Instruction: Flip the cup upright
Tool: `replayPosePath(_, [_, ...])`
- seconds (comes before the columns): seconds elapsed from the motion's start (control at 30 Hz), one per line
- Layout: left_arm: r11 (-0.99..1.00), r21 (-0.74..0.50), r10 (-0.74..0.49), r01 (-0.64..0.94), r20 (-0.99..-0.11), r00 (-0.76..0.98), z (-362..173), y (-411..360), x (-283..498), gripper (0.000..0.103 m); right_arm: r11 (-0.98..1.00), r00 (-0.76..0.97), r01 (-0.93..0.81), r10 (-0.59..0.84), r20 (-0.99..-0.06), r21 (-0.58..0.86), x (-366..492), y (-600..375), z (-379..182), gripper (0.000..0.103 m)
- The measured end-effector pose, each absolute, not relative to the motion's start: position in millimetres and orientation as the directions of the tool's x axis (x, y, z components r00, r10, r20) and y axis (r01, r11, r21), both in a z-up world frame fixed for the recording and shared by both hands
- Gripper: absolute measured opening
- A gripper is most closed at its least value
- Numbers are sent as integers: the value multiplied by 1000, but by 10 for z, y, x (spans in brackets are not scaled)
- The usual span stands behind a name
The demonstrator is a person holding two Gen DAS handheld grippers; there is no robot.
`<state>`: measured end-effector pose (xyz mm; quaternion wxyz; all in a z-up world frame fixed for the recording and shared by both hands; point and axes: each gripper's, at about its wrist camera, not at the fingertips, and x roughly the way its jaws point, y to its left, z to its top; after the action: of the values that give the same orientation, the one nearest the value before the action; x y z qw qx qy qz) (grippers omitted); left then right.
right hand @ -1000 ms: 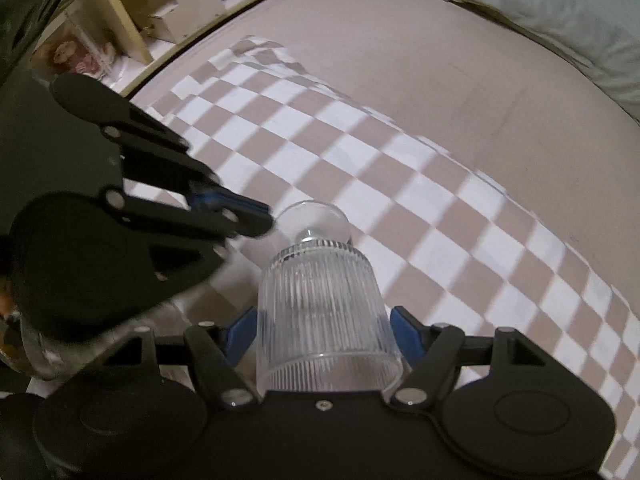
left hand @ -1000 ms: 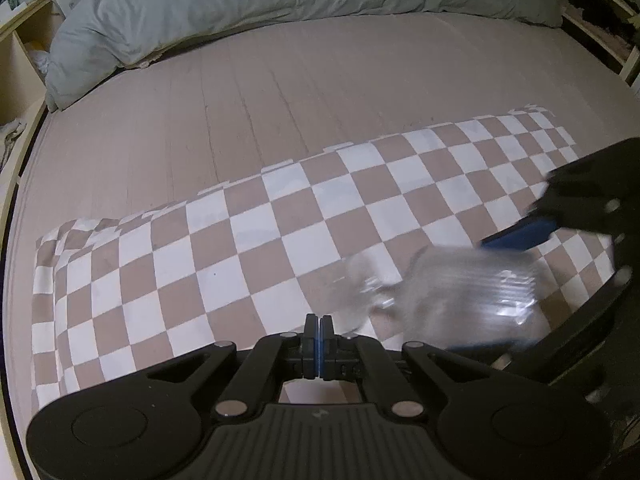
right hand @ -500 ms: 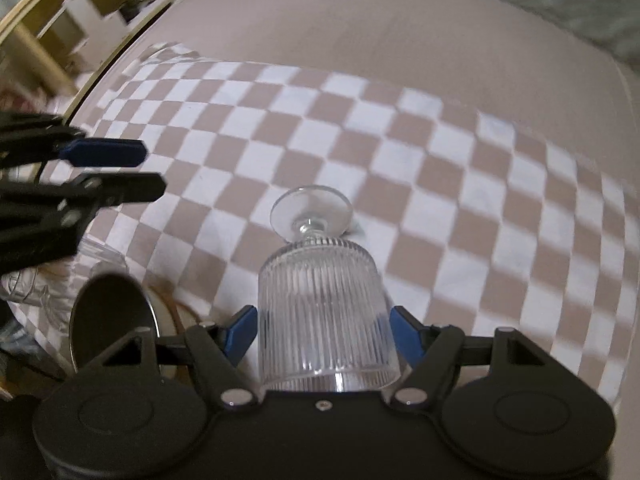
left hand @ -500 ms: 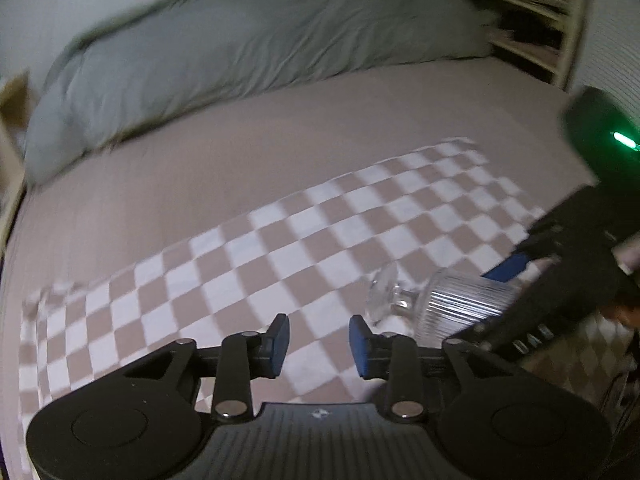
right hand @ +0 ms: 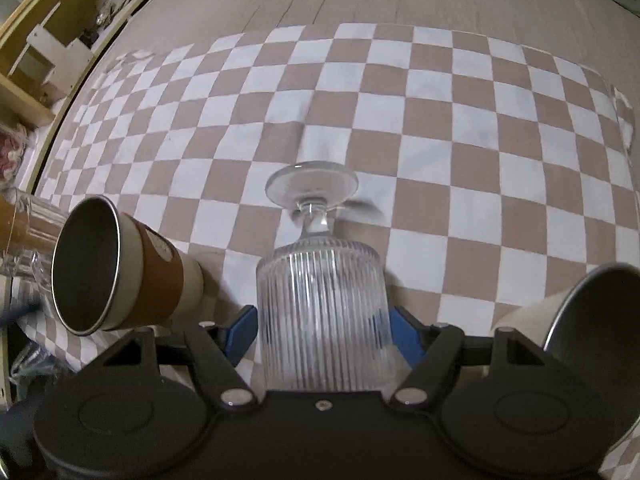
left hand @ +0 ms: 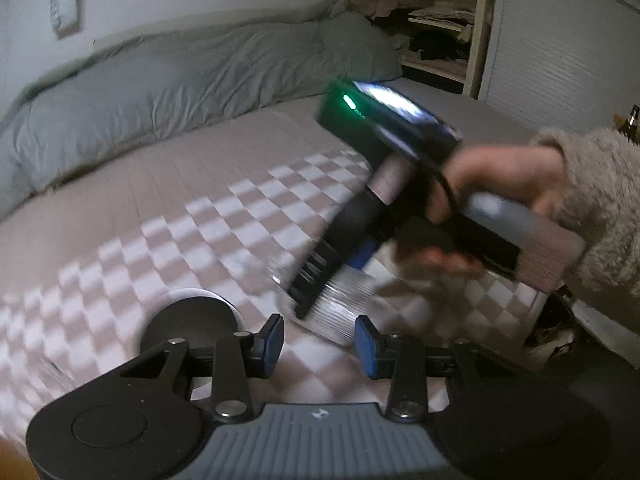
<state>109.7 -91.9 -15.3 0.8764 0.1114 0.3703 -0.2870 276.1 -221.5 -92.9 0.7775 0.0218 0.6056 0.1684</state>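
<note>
A clear ribbed glass goblet [right hand: 322, 312] with a round foot [right hand: 312, 186] sits between the blue pads of my right gripper [right hand: 320, 330], which is shut on its bowl; the foot points away from me over the checkered cloth [right hand: 440, 100]. In the left wrist view the goblet [left hand: 340, 312] shows blurred under the right gripper's body [left hand: 384, 184], held by a hand. My left gripper [left hand: 320, 344] is open and empty, just in front of the goblet.
A brown-sleeved metal cup [right hand: 120, 268] lies on its side at the left, a clear glass [right hand: 24, 236] beside it. Another metal cup [right hand: 592, 320] lies at the right. A dark round cup rim [left hand: 192, 320] sits by my left fingers. Grey duvet [left hand: 180, 80] lies behind.
My left gripper has opened and swung to look across the bed. My right gripper has carried the goblet back towards the cloth's near edge, beside the lying cups.
</note>
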Motion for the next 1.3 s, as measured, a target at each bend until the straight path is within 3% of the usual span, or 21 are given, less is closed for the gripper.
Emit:
replayPosePath(0.2, [892,-45,-359,449,-673,647,-556,-1084,932,41,939,222,-255,291,-931,233,2745,-2216,-923,73])
replayPosePath(0.23, [910,-58,-341,410,-665,664,-601,-1094,921,45,937,222,-257,295,-929,236,2743,-2221,-921,73])
replayPosePath(0.33, [950,-73,-279,304,-635,721,-749,-1166,895,86,935,214,-254,305,-928,249,2741,-2236,-909,72])
replayPosePath(0.53, [970,39,-194,240,-469,862,-1023,-1478,795,97,945,200,-230,278,-940,231,2745,-2166,-876,72])
replayPosePath(0.63, [972,94,-162,216,-400,902,-1207,-1675,747,98,952,202,-210,267,-942,224,2717,-2127,-874,72])
replayPosePath(0.97, [969,228,-21,91,-290,957,-1760,-1894,813,98,951,172,-136,298,-939,277,2589,-2136,-848,70])
replayPosePath(1.3, [985,169,28,15,-248,968,-1908,-1945,926,99,951,156,-52,310,-938,305,2513,-2143,-820,67])
